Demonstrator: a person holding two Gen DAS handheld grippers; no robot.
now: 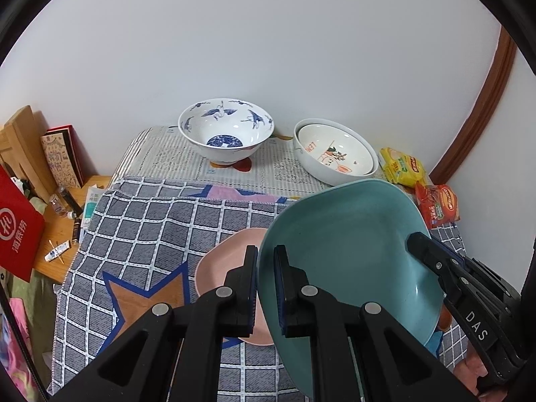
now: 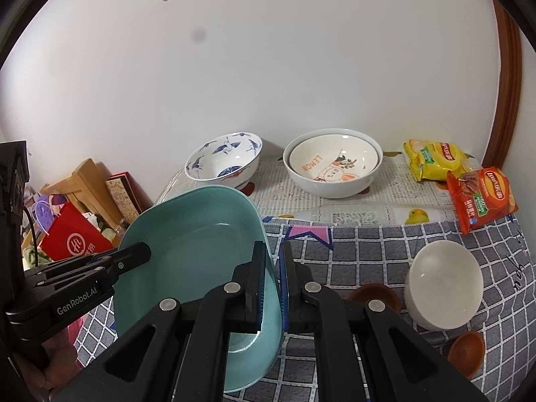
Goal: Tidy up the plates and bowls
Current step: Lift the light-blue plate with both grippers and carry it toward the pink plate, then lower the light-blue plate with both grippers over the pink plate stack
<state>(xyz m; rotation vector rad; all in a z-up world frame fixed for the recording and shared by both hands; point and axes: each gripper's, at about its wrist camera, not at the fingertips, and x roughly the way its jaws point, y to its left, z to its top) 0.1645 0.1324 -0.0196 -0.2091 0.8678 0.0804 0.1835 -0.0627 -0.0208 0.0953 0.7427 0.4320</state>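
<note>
On the left of the bench [image 1: 140, 234], which is covered by a grey checked cloth, a pink plate [image 1: 221, 261] lies flat, seen in the left wrist view. Nothing is stacked on it yet.

Just above and to the right of it, a teal plate [image 1: 341, 244] is carried clear of the cloth, tilted, by both tools. The left gripper [image 1: 265, 264] is clamped on the plate's left rim, its jaws pressed onto the rim from either side. The right gripper [image 2: 274, 261] is pinching the opposite rim in the same way, as its own view shows. The plate partly overhangs the pink one, so setting it down there is judged to be the step in hand.

Further back, against the wall, a blue-and-white bowl [image 1: 226, 134] stands alone. To its right a lemon-print bowl [image 2: 333, 162] is already nested inside a plain white bowl [image 2: 335, 184]; that pair is taken as done.

On the right of the cloth, in the right wrist view, a small white bowl [image 2: 442, 284] rests tipped on its side, with two small brown dishes [image 2: 467, 351] near it, one partly hidden behind the gripper. These appear unsorted.

The task is judged to be somewhere in its middle: one bowl pair is stacked, the plates are about to be joined, and the blue-and-white bowl, the small white bowl and the brown dishes are left.
</note>
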